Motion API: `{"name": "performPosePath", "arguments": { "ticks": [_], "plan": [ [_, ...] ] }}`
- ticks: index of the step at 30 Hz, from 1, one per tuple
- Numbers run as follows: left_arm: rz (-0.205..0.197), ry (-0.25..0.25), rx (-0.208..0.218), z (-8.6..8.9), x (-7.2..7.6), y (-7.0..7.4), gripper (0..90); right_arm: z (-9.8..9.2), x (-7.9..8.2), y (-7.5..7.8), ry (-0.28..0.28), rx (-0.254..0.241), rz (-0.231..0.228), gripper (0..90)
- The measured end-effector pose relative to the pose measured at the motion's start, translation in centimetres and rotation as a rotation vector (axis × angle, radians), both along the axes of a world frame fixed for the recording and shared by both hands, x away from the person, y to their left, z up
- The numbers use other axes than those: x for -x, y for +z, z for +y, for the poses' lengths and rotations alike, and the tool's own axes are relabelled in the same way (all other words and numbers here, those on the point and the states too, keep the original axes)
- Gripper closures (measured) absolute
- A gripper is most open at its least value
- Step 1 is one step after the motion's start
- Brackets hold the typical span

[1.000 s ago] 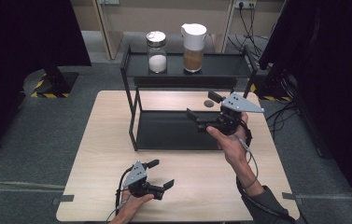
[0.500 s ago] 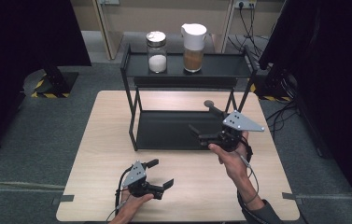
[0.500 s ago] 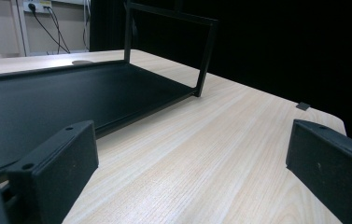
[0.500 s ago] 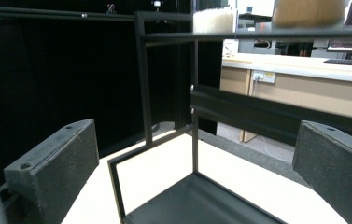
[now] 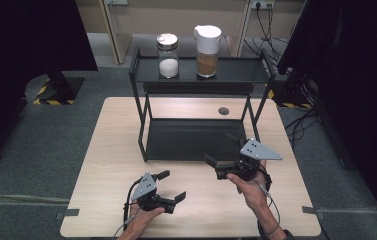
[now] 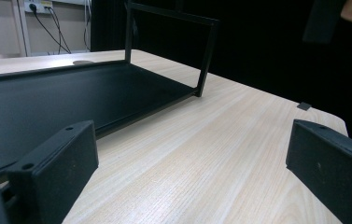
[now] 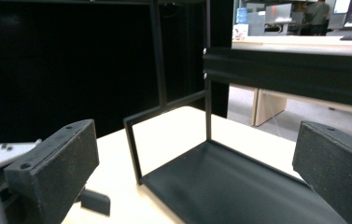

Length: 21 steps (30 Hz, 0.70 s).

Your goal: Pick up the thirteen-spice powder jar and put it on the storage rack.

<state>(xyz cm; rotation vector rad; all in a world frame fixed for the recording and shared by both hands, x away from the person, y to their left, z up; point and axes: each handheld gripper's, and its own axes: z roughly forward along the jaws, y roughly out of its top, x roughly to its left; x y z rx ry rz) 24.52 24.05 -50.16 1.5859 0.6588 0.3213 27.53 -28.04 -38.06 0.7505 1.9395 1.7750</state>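
Observation:
A black two-level rack (image 5: 142, 125) stands on the wooden table (image 5: 106, 150). On its top shelf are a glass jar (image 5: 167, 55) of white powder and a white-lidded pitcher (image 5: 207, 44) of brown contents. My right gripper (image 5: 221, 148) hovers open at the front right corner of the rack's bare lower shelf (image 5: 191, 137), with the jaws pointing left. In the right gripper view, that gripper (image 7: 194, 140) looks across the shelf (image 7: 239, 186). Near the table's front edge my left gripper (image 5: 172, 186) rests open, holding nothing. The left gripper view shows the left gripper (image 6: 192, 140) facing the rack (image 6: 206, 56).
A small dark round disc (image 5: 223, 111) sits in the tabletop behind the rack. Black curtains flank the table, and cables (image 5: 301, 120) lie on the floor at the right. Bare wood lies between the two grippers.
My right gripper has drawn back from over the lower shelf toward the table's front and dropped lower. The left gripper has not moved.

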Motion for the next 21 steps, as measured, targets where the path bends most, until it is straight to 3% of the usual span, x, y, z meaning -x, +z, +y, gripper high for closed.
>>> {"name": "performPosePath", "arguments": {
  "ticks": [9,21],
  "plan": [
    [-0.002,0.003,0.001,0.0,0.0,0.0,1.6,-0.3,0.7,-2.2,0.026,-0.001,0.031,0.7],
    [-0.004,0.006,0.003,0.0,0.1,0.0,1.6,-0.6,1.8,-3.8,0.033,0.012,0.04,0.7]
  ]
}}
